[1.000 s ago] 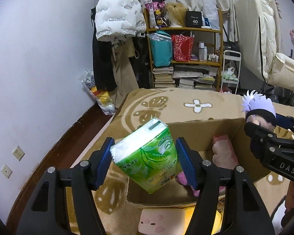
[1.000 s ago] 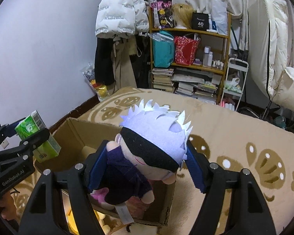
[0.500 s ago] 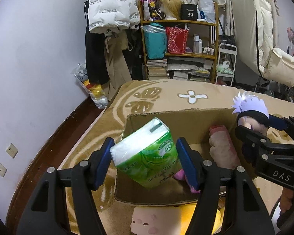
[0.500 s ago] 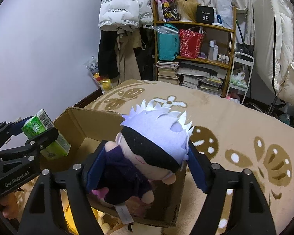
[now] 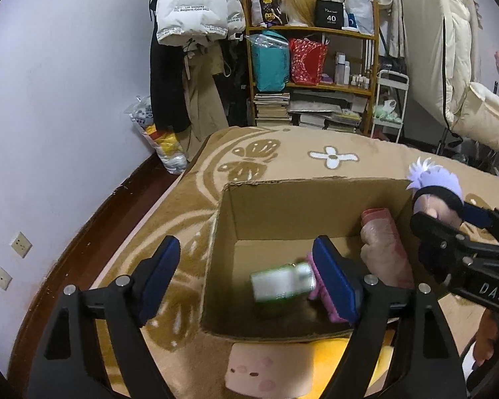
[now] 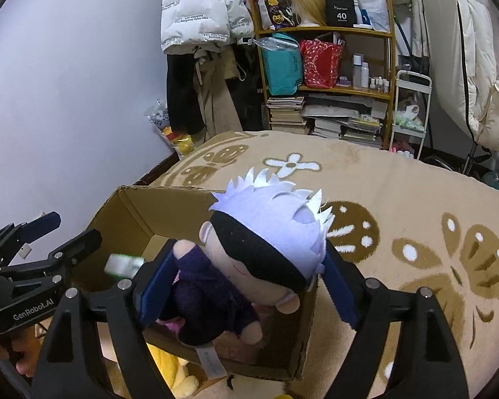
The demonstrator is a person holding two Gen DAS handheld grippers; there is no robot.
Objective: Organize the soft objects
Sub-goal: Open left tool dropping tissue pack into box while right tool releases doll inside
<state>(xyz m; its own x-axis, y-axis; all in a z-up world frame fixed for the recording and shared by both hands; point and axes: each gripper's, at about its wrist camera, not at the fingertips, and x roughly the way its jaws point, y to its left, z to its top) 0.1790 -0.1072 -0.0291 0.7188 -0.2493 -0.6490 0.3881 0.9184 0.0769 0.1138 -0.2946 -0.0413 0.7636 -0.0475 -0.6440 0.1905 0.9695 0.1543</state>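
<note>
An open cardboard box (image 5: 266,206) sits on the brown patterned rug. My left gripper (image 5: 246,276) is open and empty above the box's left part. A green tissue pack (image 5: 282,286), blurred, is inside the box below it; it also shows in the right wrist view (image 6: 124,263). My right gripper (image 6: 246,286) is shut on a plush doll (image 6: 262,242) with white spiky hair and a black blindfold, held over the box's right side (image 6: 302,342). The doll (image 5: 435,189) and right gripper (image 5: 462,252) show at the right of the left wrist view.
A pink plush (image 5: 382,249) lies in the box. A pink cushion (image 5: 269,372) and a yellow plush (image 6: 169,369) lie by the box's near side. A cluttered shelf (image 5: 316,76), hanging coats (image 5: 189,66) and a wall stand behind.
My left gripper has opened and let go of the green tissue pack, which has dropped into the box. My right gripper still holds the doll and has moved a little over the box.
</note>
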